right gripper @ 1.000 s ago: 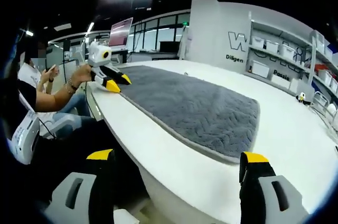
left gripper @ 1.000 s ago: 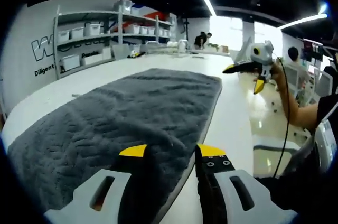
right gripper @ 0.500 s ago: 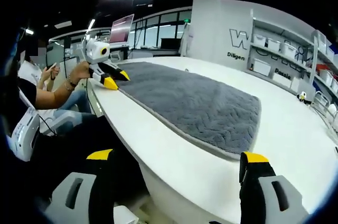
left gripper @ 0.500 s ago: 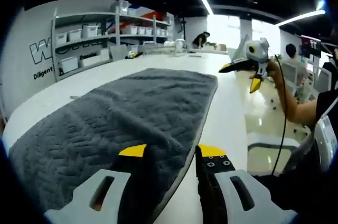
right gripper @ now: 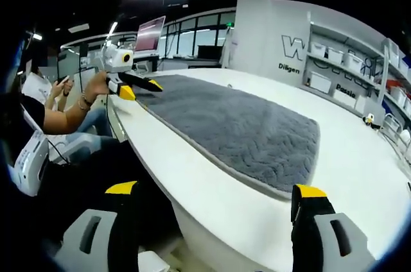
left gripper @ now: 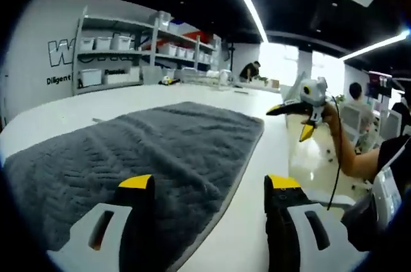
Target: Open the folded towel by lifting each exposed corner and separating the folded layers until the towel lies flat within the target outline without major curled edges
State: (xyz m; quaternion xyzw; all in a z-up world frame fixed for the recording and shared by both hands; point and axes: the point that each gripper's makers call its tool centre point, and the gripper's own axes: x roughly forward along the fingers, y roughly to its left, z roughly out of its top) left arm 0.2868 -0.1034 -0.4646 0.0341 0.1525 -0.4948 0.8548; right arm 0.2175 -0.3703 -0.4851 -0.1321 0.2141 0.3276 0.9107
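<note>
**Left gripper view: towel spread flat, both tools spread and holding nothing**

In the left gripper view the grey towel (left gripper: pixel 148 150) lies opened out on the white desk (left gripper: pixel 270 156), its textured surface flat and its long edge running close to the desk's near rim. The left tool (left gripper: pixel 209 188) hangs over the towel's near end with its yellow-tipped jaws spread wide; one jaw sits above the fabric, the other above the bare desk just beside the towel's edge. Nothing is between them. Further along, beyond the towel's far corner, the right tool (left gripper: pixel 297 117) is held up in a hand (left gripper: pixel 331 117), its jaws parted and clear of the fabric, with a dark cable hanging from it. Shelves (left gripper: pixel 122 51) with white bins stand along the wall behind the desk, and a person (left gripper: pixel 354 95) sits in the background.

In the right gripper view the same towel (right gripper: pixel 237 127) stretches along the desk (right gripper: pixel 359 169), apart from the right tool (right gripper: pixel 212 192), whose jaws are spread wide at the desk's rim and empty. At the towel's far end the left tool (right gripper: pixel 138 87) is held by a hand (right gripper: pixel 97 86), its jaws apart above the corner of the fabric; whether they touch it cannot be told. The towel's edges look straight, with no obvious curls. I can make out no outline on the desk.
</note>
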